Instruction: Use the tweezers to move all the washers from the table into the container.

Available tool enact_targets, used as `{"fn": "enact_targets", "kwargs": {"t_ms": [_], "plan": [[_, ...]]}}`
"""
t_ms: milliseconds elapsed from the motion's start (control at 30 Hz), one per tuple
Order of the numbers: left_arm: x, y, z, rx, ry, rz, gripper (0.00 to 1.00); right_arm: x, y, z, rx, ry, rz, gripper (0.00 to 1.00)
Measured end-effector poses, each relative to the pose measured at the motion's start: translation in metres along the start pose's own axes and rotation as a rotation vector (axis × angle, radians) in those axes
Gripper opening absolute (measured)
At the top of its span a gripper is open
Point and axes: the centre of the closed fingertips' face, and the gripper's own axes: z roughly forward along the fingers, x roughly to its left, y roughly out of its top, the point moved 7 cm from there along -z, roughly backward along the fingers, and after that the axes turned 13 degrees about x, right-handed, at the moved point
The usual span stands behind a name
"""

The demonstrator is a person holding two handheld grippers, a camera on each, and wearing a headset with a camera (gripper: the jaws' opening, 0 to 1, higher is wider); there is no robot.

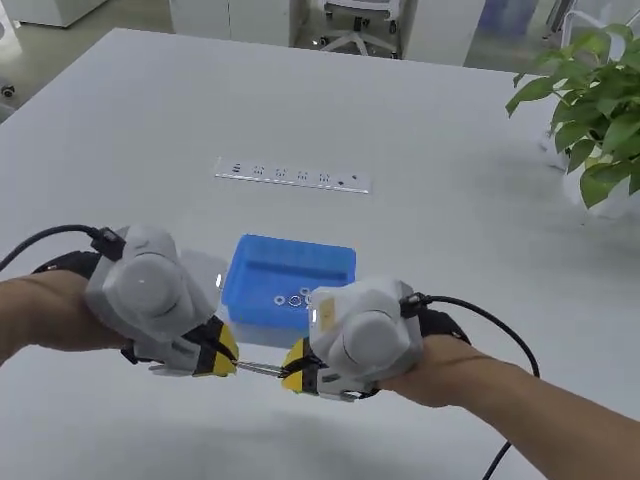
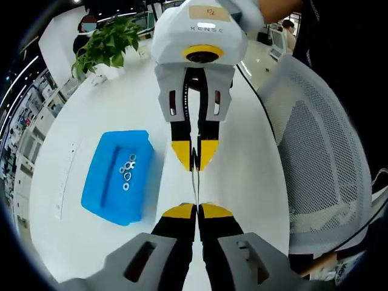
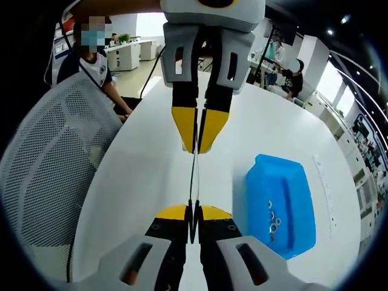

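In the head view we are seeing the left claw and the right claw pointing at each other low over the white desk, each one closed on an end of the thin metal tweezers that are spanning the short gap between them. Just beyond the two claws the blue container is sitting on the desk, with several washers lying clustered in its recess. Farther back a power strip is lying flat, and a potted plant is standing at the desk's right edge. In the left gripper view we are looking along the left claw, whose yellow-tipped jaws are pressed together on the near end of the tweezers, while the right claw is facing us and pinching the far end. The blue container is lying to the left with the washers inside it, and a mesh chair is standing at the right. In the right gripper view the right claw is clamped on the tweezers, the left claw is gripping the opposite end, and the blue container with the washers is resting on the desk to the right.
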Motion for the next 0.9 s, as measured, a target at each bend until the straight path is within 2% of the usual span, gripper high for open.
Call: {"fn": "enact_targets", "kwargs": {"t_ms": [100,300,600,900], "plan": [[-0.004,-0.005,0.008,0.020,-0.015,0.001,0.05,0.006,-0.001,0.005,-0.006,0.007,0.001,0.07],[-0.009,-0.009,0.022,0.014,-0.040,-0.012,0.05,0.014,-0.008,0.017,0.006,0.007,0.017,0.07],[-0.007,-0.017,0.048,0.049,-0.062,-0.002,0.05,0.015,-0.016,0.032,0.020,0.017,0.049,0.07],[-0.008,-0.019,0.060,0.052,-0.067,-0.014,0.05,0.017,-0.022,0.039,0.022,0.033,0.081,0.08]]}}
